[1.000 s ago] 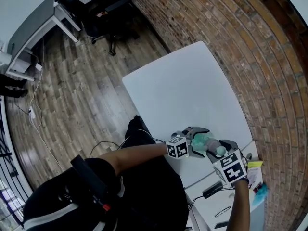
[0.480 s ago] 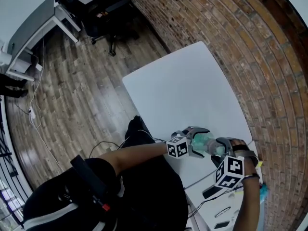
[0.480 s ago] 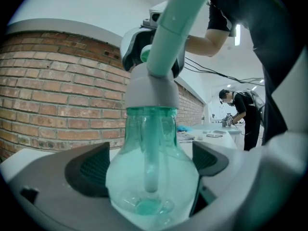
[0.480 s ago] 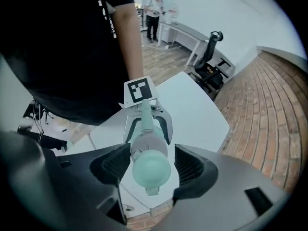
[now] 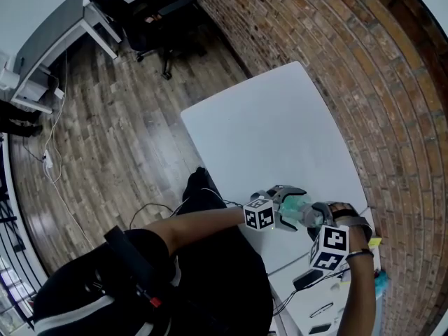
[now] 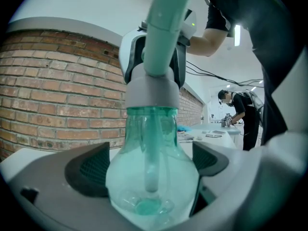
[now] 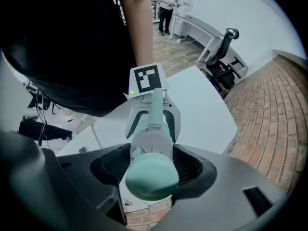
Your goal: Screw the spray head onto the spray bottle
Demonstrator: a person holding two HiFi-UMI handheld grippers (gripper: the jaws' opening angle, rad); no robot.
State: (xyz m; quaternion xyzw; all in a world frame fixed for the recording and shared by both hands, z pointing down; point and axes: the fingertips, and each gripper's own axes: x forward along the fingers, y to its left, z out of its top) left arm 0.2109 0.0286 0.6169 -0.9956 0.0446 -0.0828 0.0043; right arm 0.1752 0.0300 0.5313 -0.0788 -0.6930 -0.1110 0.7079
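Note:
The translucent teal spray bottle (image 6: 149, 172) lies level over the near edge of the white table (image 5: 266, 131), and my left gripper (image 5: 295, 204) is shut on its body. A grey collar (image 6: 151, 88) of the spray head sits on the bottle's neck, with a teal stem (image 6: 166, 28) beyond it. My right gripper (image 7: 151, 160) is shut on the spray head (image 7: 151, 177), facing the left gripper (image 7: 153, 121) end to end. In the head view the right gripper (image 5: 316, 217) meets the bottle (image 5: 302, 206) from the right.
A brick wall (image 5: 364, 82) runs along the table's far side. A second table (image 5: 329, 306) with cables and small items stands at the lower right. An office chair (image 5: 157, 12) and a desk (image 5: 56, 40) stand on the wooden floor. A person (image 6: 240, 114) works in the background.
My right hand has turned around the spray head: its marker cube swung from beside the head to below it. The left gripper and bottle stayed put.

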